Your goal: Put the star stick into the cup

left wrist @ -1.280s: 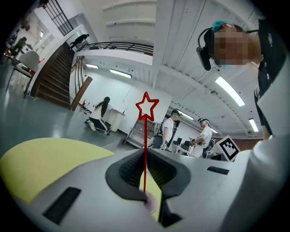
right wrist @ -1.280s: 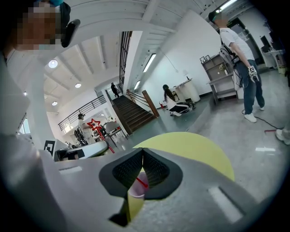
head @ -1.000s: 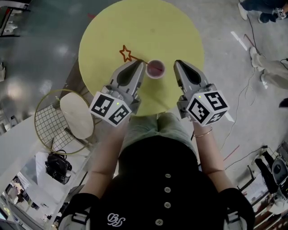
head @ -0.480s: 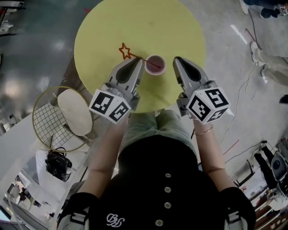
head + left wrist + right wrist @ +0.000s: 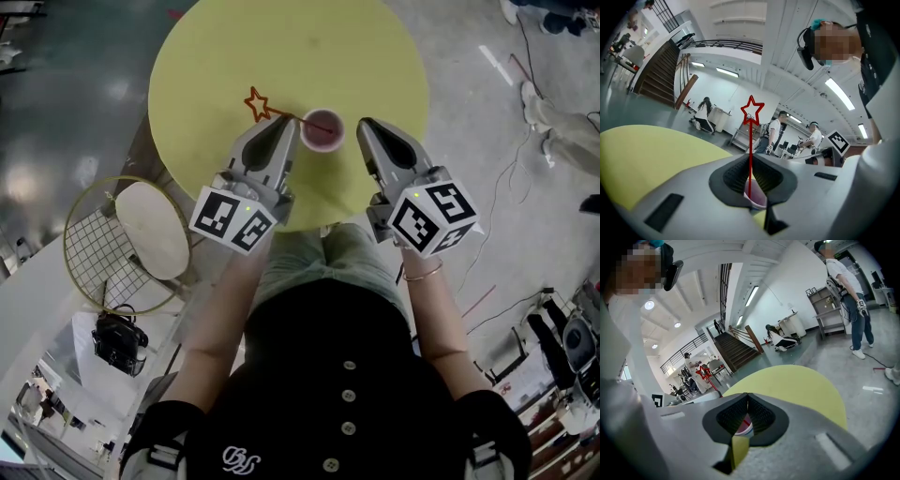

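Observation:
On the round yellow table (image 5: pixel 281 47) stands a pink cup (image 5: pixel 322 130). The red star stick (image 5: pixel 257 103) leans left out of it, its lower end inside the cup. My left gripper (image 5: pixel 291 125) sits just left of the cup, shut on the star stick (image 5: pixel 751 140), which rises from the cup (image 5: pixel 757 199) through the gripper's (image 5: pixel 750 157) closed tips. To the right of the cup, my right gripper (image 5: pixel 364 124) is shut with nothing in it. Past its (image 5: pixel 747 395) tips I see the cup (image 5: pixel 744 427) and the star stick (image 5: pixel 713 384).
A round wire chair with a pale seat (image 5: pixel 127 244) stands left of the table, a dark bag (image 5: pixel 117 342) below it. Cables (image 5: pixel 511 202) lie on the floor at the right. People stand further back in the hall (image 5: pixel 776 133), and a staircase (image 5: pixel 736 348) rises behind.
Both grippers have edged slightly further onto the table. The stick stays in the cup with the left gripper shut on it, and the right gripper is unchanged.

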